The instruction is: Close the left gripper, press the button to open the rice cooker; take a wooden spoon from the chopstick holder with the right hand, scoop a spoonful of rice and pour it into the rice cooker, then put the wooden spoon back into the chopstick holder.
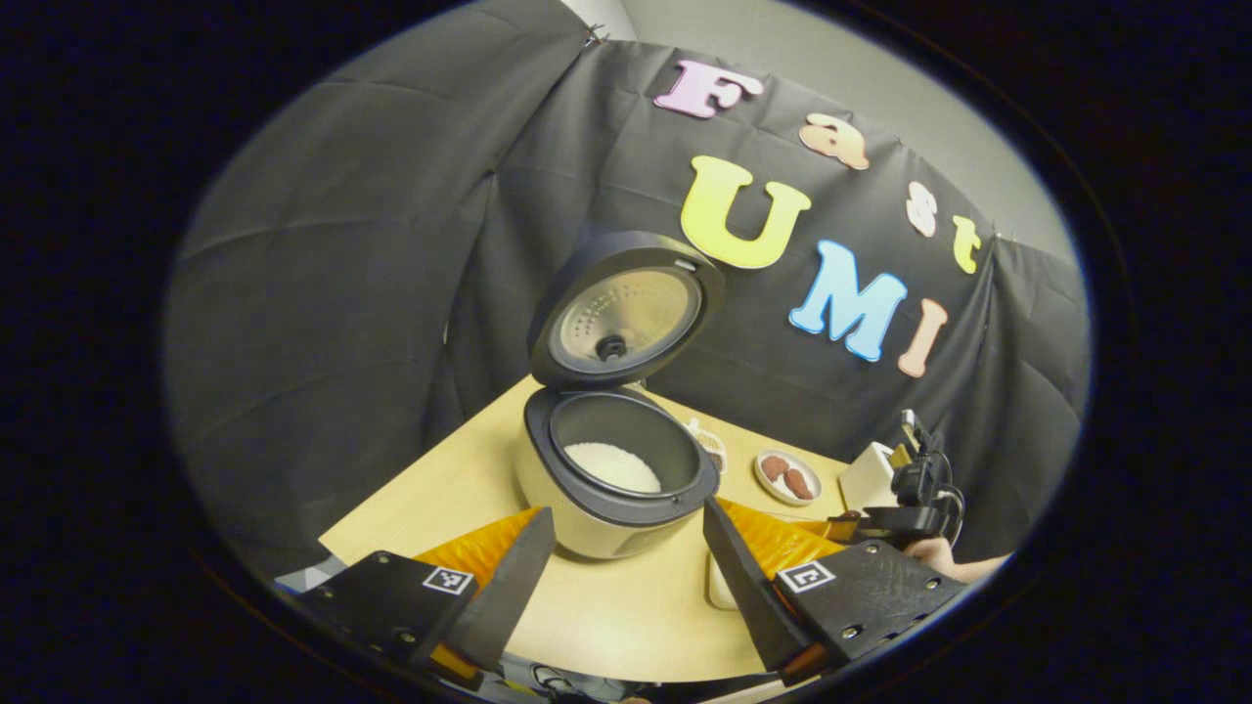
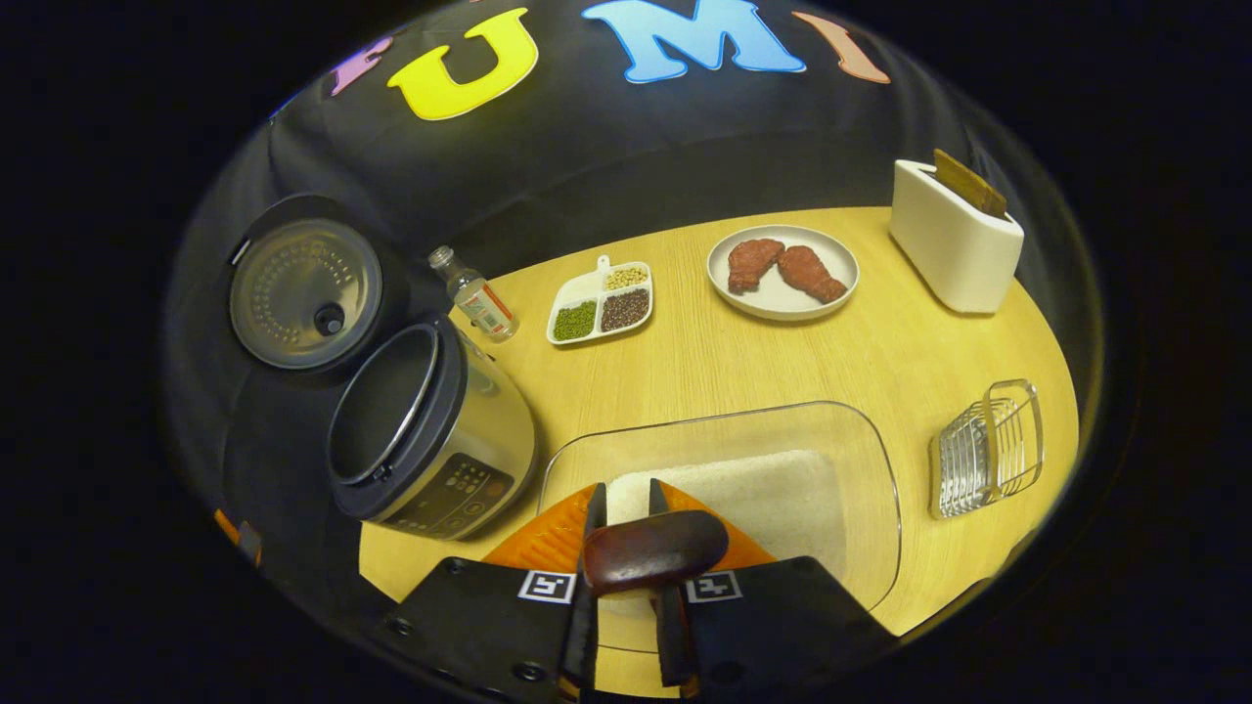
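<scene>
Right claw [image 2: 626, 508] grips the dark brown wooden spoon [image 2: 653, 550] between its fingers, above the clear rectangular tub of white rice [image 2: 782, 494] at the table's [image 2: 714, 362] near edge. Left claw [image 1: 626, 533] hangs wide open before the silver rice cooker with its black lid raised [image 1: 611, 460], rice inside, near the table's left edge. A white chopstick holder [image 2: 954, 244] stands at the far right corner.

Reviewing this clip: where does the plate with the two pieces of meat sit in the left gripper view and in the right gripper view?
Left gripper view: the plate is small, right of centre, just right of the open rice cooker on the table.
Right gripper view: the plate lies upper centre-right, left of the white holder.
Shared landmark: the rice cooker, lid up, at the left in this view.
</scene>
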Motion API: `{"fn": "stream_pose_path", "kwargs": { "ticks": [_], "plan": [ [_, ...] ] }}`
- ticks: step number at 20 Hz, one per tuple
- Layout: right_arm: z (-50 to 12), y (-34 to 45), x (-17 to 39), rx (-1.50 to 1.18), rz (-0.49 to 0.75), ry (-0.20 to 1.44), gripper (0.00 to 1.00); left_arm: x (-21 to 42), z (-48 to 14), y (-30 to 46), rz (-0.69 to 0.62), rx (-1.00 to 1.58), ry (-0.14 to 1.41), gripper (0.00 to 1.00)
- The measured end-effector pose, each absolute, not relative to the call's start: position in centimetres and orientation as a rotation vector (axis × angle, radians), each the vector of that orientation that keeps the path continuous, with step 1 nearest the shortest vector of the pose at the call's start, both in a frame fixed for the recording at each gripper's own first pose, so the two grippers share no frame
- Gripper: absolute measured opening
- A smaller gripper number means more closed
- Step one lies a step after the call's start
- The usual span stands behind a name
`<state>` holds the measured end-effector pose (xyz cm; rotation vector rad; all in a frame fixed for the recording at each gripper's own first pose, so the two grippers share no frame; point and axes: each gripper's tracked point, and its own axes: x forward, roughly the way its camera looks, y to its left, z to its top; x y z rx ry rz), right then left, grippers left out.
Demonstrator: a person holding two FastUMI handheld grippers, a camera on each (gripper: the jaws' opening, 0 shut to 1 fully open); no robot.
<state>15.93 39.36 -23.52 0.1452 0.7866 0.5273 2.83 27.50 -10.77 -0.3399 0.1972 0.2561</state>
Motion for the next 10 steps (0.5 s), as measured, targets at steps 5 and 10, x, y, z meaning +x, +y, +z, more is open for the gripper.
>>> {"fn": "stream_pose_path", "kwargs": {
  "ticks": [5,10],
  "plan": [
    [-22.4,39.5,15.5,0.281,0.536,0.823,0.23,2.5,-11.0,26.8,0.261,-0.361,0.194,0.96],
    [-20.7,36.8,16.8,0.383,0.466,0.791,0.23,2.6,-10.6,27.3,0.266,-0.280,0.192,0.96]
  ]
}}
